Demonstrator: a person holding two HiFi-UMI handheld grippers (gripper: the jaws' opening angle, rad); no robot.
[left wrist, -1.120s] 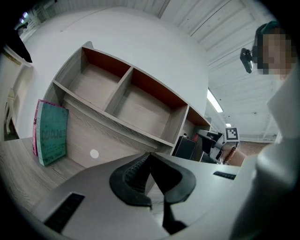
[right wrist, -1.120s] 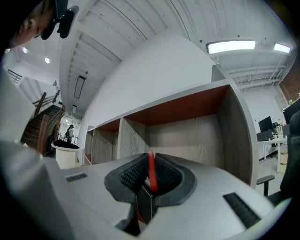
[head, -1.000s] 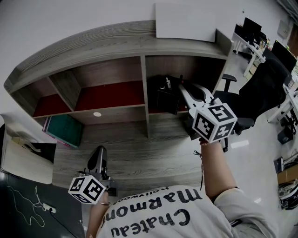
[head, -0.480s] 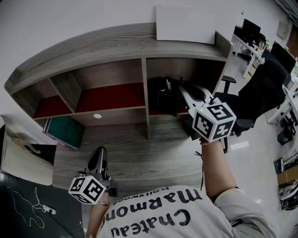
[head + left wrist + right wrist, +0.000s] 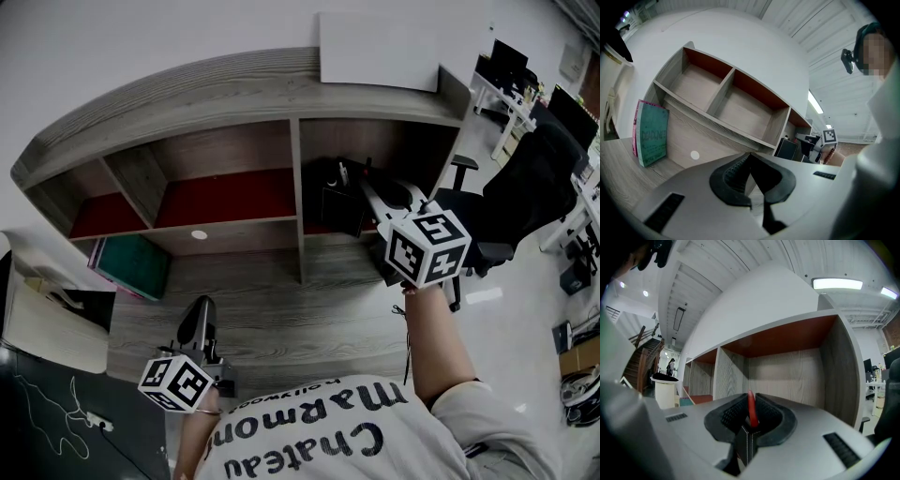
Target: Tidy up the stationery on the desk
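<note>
A black pen holder (image 5: 335, 202) stands in the right compartment of the shelf unit (image 5: 234, 89), with pens sticking up from it. My right gripper (image 5: 364, 185) reaches into that compartment. In the right gripper view its jaws are shut on the holder's black stitched edge (image 5: 746, 444), and a red pen tip (image 5: 751, 408) rises just behind. My left gripper (image 5: 199, 317) hangs low over the desk's front edge. It is shut with nothing between its pads (image 5: 736, 176). The left gripper view also shows the pen holder (image 5: 787, 150) and the right gripper (image 5: 812, 142) far off.
A teal book (image 5: 131, 264) (image 5: 651, 138) leans on the desk at the left under the shelf. A small white disc (image 5: 199, 234) (image 5: 695, 155) sits on the back panel. A white board (image 5: 380, 52) lies on the shelf top. A black office chair (image 5: 525, 187) stands to the right.
Almost nothing differs. The right gripper stays at the right compartment with only a slight shift, and the left gripper has not moved.
</note>
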